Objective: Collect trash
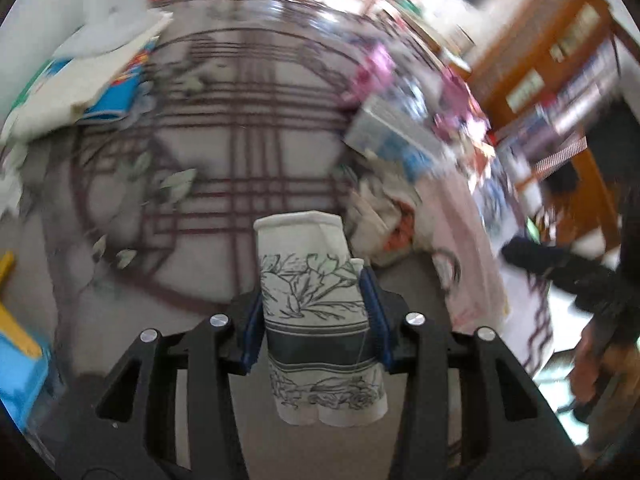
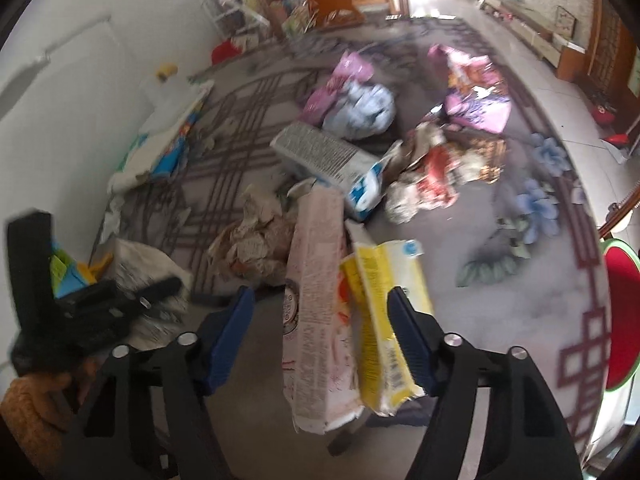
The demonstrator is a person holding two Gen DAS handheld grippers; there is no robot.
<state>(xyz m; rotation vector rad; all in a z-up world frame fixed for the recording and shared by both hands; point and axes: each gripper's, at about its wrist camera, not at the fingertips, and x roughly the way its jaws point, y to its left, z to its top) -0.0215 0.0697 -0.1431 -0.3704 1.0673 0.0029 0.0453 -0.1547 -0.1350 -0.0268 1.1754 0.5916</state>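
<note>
Cup (image 1: pixel 318 312), paper with a flower print, sits pinched between the left tool's (image 1: pixel 316 304) pads over the rug (image 1: pixel 224 168). Right tool (image 2: pixel 322 336) stands partly open around a pink box (image 2: pixel 316 320) and yellow packet (image 2: pixel 384 320), only its right pad touching the packet. Their print is too blurred to read.

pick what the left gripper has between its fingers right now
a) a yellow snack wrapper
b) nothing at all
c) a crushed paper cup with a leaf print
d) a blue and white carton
c: in the left wrist view the left gripper has its blue pads pressed against both sides of the flattened paper cup, white with a dark band and leaf drawings.
</note>
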